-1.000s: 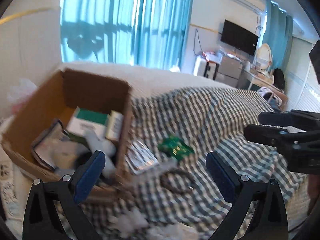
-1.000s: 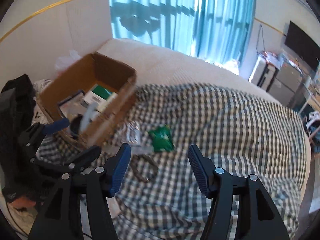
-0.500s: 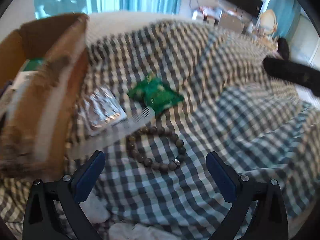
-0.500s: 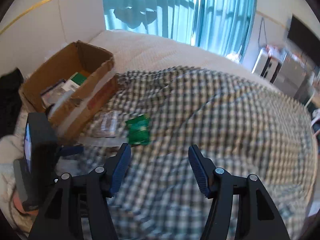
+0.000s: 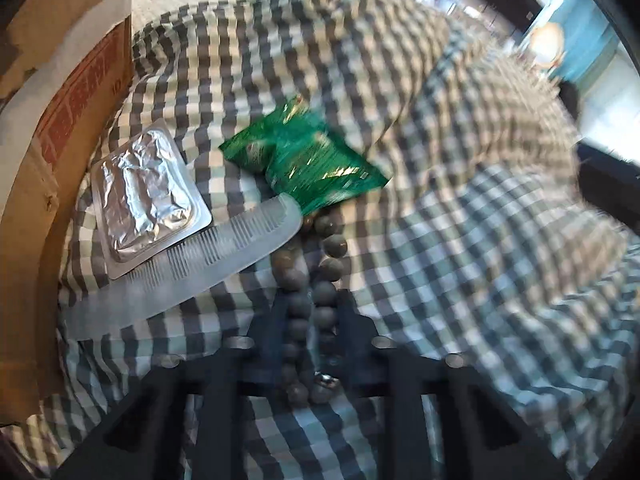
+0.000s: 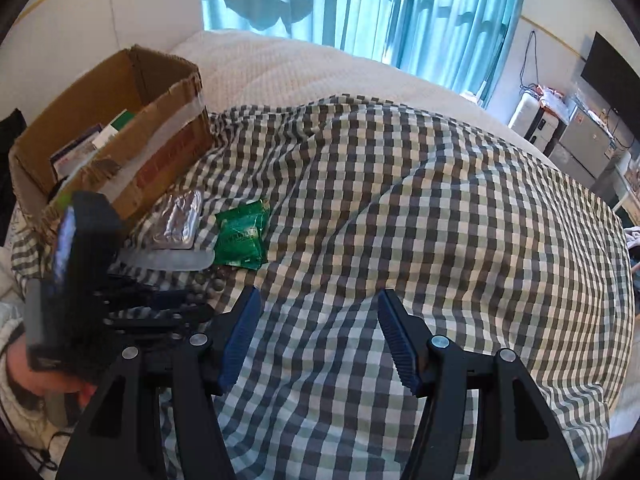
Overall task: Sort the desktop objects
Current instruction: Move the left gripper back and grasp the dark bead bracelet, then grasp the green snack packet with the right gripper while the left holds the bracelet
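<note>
1. The left hand-held gripper (image 5: 308,332) is closing, narrow now, with both strands of the bead bracelet (image 5: 316,276) squeezed between its pads. It lies on the checked cloth, far end touching the green packet (image 5: 308,166).
2. To do this well, I judge: lift straight up and slowly, since the loop could drag the clear comb (image 5: 192,268) or packet along.
3. Carry it to the cardboard box (image 6: 120,132) just beside, clearing the taped rim.
4. The right hand-held gripper (image 6: 320,340) hangs wide and empty above bare cloth.
5. A foil blister pack (image 5: 144,196) overlaps the comb.
6. The surface is a bed, soft and rumpled; teal curtains (image 6: 360,12) and a dark screen (image 6: 612,68) stand behind.
</note>
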`<state>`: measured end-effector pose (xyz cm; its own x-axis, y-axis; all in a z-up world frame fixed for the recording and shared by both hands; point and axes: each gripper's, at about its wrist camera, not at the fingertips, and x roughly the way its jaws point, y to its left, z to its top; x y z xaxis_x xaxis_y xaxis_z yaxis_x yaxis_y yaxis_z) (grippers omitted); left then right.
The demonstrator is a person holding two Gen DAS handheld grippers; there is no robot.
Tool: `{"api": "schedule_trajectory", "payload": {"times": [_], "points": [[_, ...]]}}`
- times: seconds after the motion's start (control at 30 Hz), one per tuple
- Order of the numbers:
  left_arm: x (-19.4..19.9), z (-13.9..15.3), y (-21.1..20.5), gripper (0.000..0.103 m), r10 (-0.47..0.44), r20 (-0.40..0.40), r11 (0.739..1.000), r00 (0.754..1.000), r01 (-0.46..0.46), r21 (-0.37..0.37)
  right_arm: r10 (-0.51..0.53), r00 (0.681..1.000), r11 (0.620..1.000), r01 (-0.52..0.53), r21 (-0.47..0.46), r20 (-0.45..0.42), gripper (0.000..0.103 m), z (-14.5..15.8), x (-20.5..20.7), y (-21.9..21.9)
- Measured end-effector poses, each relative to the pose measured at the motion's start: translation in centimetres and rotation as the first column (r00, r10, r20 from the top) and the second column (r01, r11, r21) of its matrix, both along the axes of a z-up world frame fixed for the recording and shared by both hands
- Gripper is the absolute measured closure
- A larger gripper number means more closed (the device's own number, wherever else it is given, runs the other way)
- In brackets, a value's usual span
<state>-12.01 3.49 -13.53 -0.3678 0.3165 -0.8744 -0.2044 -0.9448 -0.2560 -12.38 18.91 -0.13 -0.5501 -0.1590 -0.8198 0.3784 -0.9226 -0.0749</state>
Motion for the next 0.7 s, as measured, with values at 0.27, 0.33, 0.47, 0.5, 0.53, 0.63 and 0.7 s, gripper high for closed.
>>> {"api": "schedule_trajectory", "payload": {"times": [0.27, 0.33, 0.47, 0.5, 0.53, 0.63, 0.7], "points": [[2.4, 3.1, -3.1, 0.092, 0.123, -0.14, 0.991, 0.983, -0.115, 0.066, 0.009, 0.998, 0.998, -0.004, -0.067, 0.067, 0.042, -2.3, -2.4, -1.8], [3.0, 4.0, -3.6, 0.092, 0.146, -0.18, 0.989, 0.973, -0.137, 0.059, 0.023, 0.997, 0.996, -0.017, -0.086, 0.072, 0.044, -2.7, -3.4, -2.3], [2.7, 3.5, -4.1, 0.092, 0.138, -0.146, 0.988, 0.98, -0.126, 0.089, 0.038, 0.996, 0.997, -0.032, -0.077, 0.084, 0.044, -4.1, -5.2, -3.4], [2.6, 3.2, -3.8, 0.092, 0.129, -0.133, 0.989, 0.983, -0.118, 0.094, 0.034, 0.996, 0.997, -0.028, -0.07, 0.084, 0.044, -4.4, -5.5, -3.5], [2.4, 3.1, -3.5, 0.092, 0.117, -0.116, 0.99, 0.986, -0.106, 0.094, 0.031, 0.996, 0.997, -0.024, -0.076, 0.089, 0.044, -4.7, -5.9, -3.4], [1.7, 1.9, -2.5, 0.092, 0.097, -0.089, 0.993, 0.991, -0.091, 0.073, 0.024, 0.992, 0.996, -0.012, -0.092, 0.124, 0.044, -5.6, -6.3, -3.0], [1.2, 1.1, -2.5, 0.092, 0.09, -0.051, 0.993, 0.995, -0.086, 0.08, 0.02, 0.991, 0.995, -0.007, -0.099, 0.131, 0.044, -6.0, -6.4, -2.8]]}}
